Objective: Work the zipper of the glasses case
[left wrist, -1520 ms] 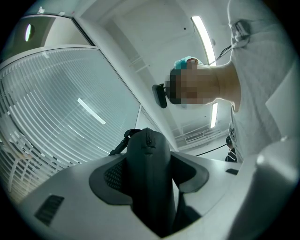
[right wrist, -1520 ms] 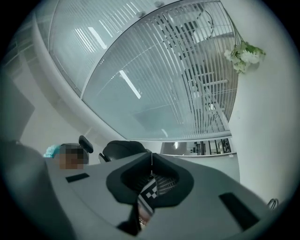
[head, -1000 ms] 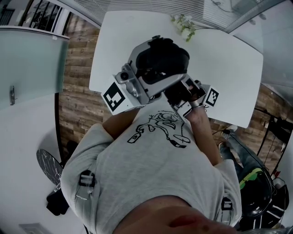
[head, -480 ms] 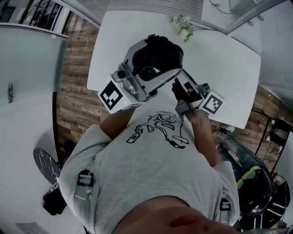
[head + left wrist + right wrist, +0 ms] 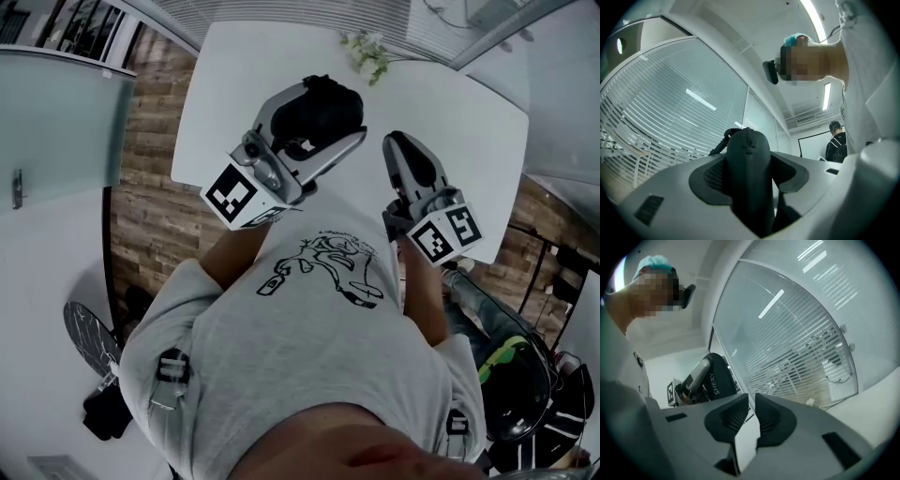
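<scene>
The black glasses case sits clamped upright in my left gripper, held above the near part of the white table. In the left gripper view the case fills the gap between the pads, its zipper seam running up the top end. My right gripper hangs apart from the case, to its right. Its jaws have just been closing, and a narrow gap with nothing in it remains between them. The right gripper view shows the case and the left gripper off to the left.
A sprig of small white flowers lies at the table's far edge. Wooden floor and glass partitions surround the table. A person in dark clothes stands in the background. Dark gear lies on the floor at lower right.
My right gripper has come away from the case, swung to the right and rolled over. The left gripper has shifted a little with the case still in it.
</scene>
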Demonstrator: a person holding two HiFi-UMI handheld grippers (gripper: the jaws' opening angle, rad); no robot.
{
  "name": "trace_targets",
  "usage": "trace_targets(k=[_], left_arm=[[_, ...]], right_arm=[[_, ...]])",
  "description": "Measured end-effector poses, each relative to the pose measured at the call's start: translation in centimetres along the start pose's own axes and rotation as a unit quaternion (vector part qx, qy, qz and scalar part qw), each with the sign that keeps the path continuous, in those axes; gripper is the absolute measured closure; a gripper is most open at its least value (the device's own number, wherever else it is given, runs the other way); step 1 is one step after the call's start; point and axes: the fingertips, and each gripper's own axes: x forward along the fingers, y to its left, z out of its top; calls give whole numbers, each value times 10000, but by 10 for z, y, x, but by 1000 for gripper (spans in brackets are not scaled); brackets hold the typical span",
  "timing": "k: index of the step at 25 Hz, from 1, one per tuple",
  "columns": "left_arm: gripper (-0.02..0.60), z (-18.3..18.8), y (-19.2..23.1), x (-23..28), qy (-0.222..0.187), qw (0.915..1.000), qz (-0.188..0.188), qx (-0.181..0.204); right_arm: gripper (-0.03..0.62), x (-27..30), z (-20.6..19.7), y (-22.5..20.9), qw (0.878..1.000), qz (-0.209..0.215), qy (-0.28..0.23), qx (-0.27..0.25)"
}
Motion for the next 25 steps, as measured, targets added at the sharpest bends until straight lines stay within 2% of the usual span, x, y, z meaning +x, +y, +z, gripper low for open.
trace_targets(k=[5,13,18,25], left_arm=[[328,-20,-1,3,311,9995,96,-35],[328,-33,-10,11,491,9986,204,53],[328,-33,-13,14,560,9980,289,42],[328,-28,-22,18,640,9974,322,106]], right_arm=[[554,-17,18,-8,9945,-420,22,-963],[589,-45,46,-20,9713,-1137,49,-2088],[589,-58,62,-14,9621,-1266,16,-2414],[591,-72,72,-8,9582,-1374,-59,-2510]])
